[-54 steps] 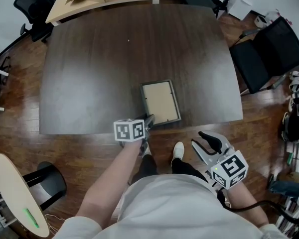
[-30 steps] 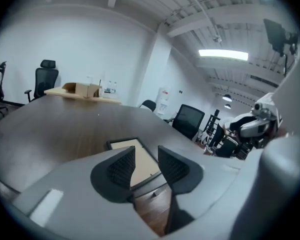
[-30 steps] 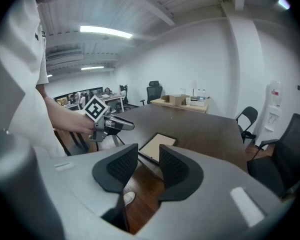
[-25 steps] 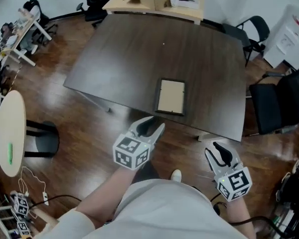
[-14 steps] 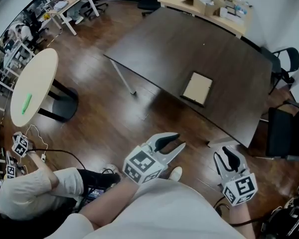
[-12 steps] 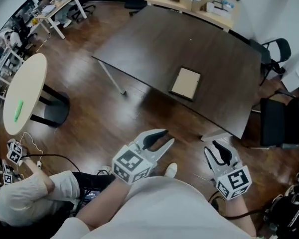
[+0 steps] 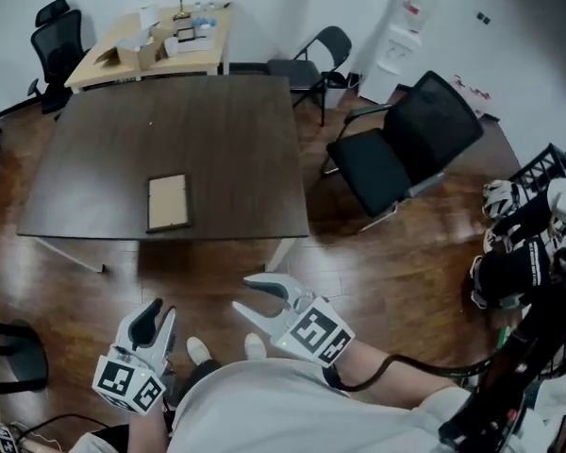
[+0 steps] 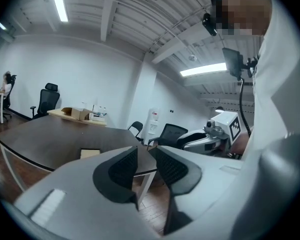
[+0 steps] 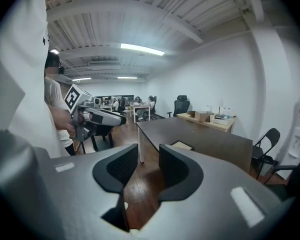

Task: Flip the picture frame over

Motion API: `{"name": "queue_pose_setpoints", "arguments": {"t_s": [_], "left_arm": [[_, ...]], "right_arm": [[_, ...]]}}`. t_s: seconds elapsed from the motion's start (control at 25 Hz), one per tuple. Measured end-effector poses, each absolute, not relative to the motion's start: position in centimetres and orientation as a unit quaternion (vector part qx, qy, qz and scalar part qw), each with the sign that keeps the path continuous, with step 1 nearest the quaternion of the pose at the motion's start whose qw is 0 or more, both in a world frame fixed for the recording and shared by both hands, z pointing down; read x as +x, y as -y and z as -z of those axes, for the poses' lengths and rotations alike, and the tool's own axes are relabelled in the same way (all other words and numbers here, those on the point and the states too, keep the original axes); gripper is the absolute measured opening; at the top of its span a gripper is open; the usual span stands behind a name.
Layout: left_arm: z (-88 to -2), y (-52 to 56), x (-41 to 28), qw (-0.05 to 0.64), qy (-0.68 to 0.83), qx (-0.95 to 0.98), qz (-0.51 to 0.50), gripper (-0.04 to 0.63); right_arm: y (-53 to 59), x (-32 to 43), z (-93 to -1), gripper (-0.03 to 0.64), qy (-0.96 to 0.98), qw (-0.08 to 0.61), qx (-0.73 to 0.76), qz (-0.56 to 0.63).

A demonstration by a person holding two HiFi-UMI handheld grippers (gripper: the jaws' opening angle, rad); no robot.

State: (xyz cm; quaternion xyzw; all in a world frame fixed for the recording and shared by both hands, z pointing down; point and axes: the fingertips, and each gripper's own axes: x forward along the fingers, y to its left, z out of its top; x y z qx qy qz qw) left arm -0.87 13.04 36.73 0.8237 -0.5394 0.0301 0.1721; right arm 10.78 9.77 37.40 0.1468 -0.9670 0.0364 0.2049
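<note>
The picture frame (image 7: 167,202) lies flat on the dark table (image 7: 226,130), near its front edge, with a tan face and a dark border. No gripper touches it. My left gripper (image 7: 160,311) hangs low over the floor, well short of the table, open by a narrow gap and empty. My right gripper (image 7: 243,293) is beside it, jaws wide apart and empty. The left gripper view shows the picture frame (image 8: 90,153) ahead past the left gripper (image 8: 144,151). In the right gripper view the picture frame (image 9: 182,145) lies beyond the right gripper (image 9: 148,149).
A black chair (image 7: 406,149) stands right of the table, a smaller chair (image 7: 325,50) and a water dispenser (image 7: 401,36) behind it. A light wooden desk (image 7: 160,41) with boxes is at the back. Black equipment (image 7: 524,262) crowds the right edge. My shoes (image 7: 198,350) are on the wood floor.
The left gripper has left the frame's near corner and both grippers have drawn back from the table. The head view has swung round; the frame now lies at the left, still flat.
</note>
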Motion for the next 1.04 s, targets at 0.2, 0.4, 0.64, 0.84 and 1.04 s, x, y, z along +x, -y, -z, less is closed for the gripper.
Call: {"name": "queue_pose_setpoints", "arguments": {"t_s": [0.2,0.4,0.64,0.84,1.04], "left_arm": [[-36.9,-12.4,0.2,0.168,0.529,0.831,-0.035,0.115],[-37.2,-12.3,0.5,0.169,0.526,0.833,-0.039,0.115],[-37.6,-12.1,0.1,0.169,0.527,0.832,-0.044,0.115],[-37.9,-12.0,0.2,0.169,0.527,0.831,-0.05,0.115],[-38.6,-12.2,0.4,0.176,0.529,0.828,-0.052,0.115]], "right_arm": [[-9.5,11.4,-37.2,0.132,0.967,0.199,0.153,-0.037],[-9.4,11.6,-37.5,0.13,0.967,0.201,0.154,-0.034],[-9.1,11.4,-37.3,0.129,0.967,0.2,0.154,-0.029],[-8.7,11.6,-37.2,0.128,0.967,0.202,0.154,-0.028],[-8.8,11.9,-37.6,0.126,0.966,0.205,0.153,-0.03]]}}
